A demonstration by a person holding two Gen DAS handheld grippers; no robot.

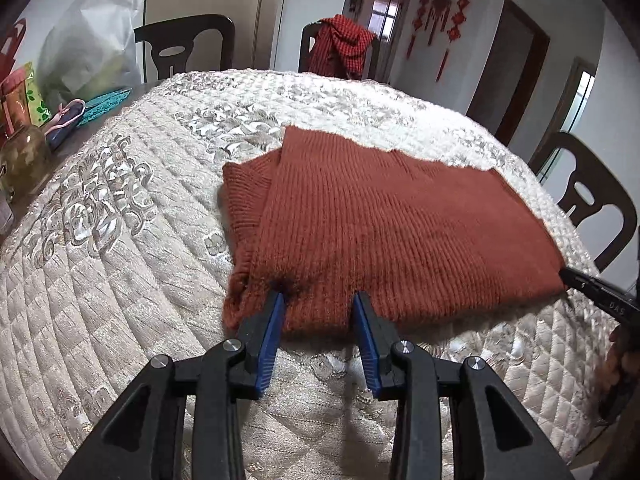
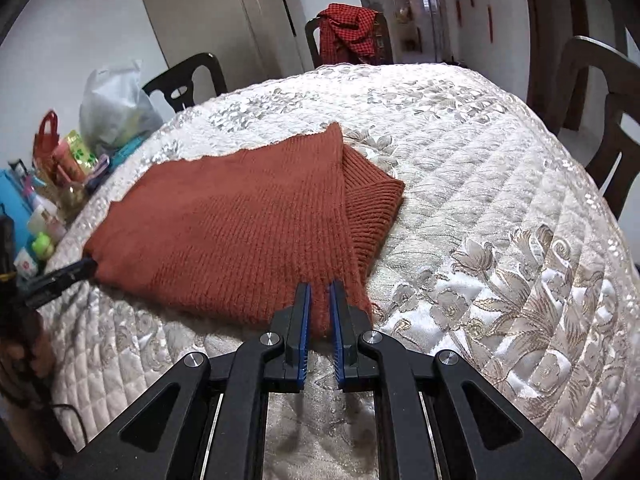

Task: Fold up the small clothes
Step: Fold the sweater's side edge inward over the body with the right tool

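Note:
A rust-red knit sweater (image 1: pixel 380 220) lies folded on the quilted cream table cover (image 1: pixel 120 240), with a ribbed part showing at one end. In the left wrist view my left gripper (image 1: pixel 319 300) sits at the sweater's near edge. Knit fills the whole gap between its blue pads (image 1: pixel 276 320), and the cloth bunches beside the left finger. The right gripper (image 1: pixel 570 276) shows as a dark tip at the sweater's right corner. In the right wrist view the sweater (image 2: pixel 240 220) spreads leftward. My right gripper (image 2: pixel 320 292) pinches its near edge in a narrow gap. The left gripper (image 2: pixel 84 267) touches the far left corner.
Dark wooden chairs (image 1: pixel 188 48) ring the table; one holds a red checked cloth (image 1: pixel 344 44). A white plastic bag (image 1: pixel 92 48), jars and small bottles (image 2: pixel 48 216) crowd the left edge. Another chair (image 1: pixel 592 200) stands close on the right.

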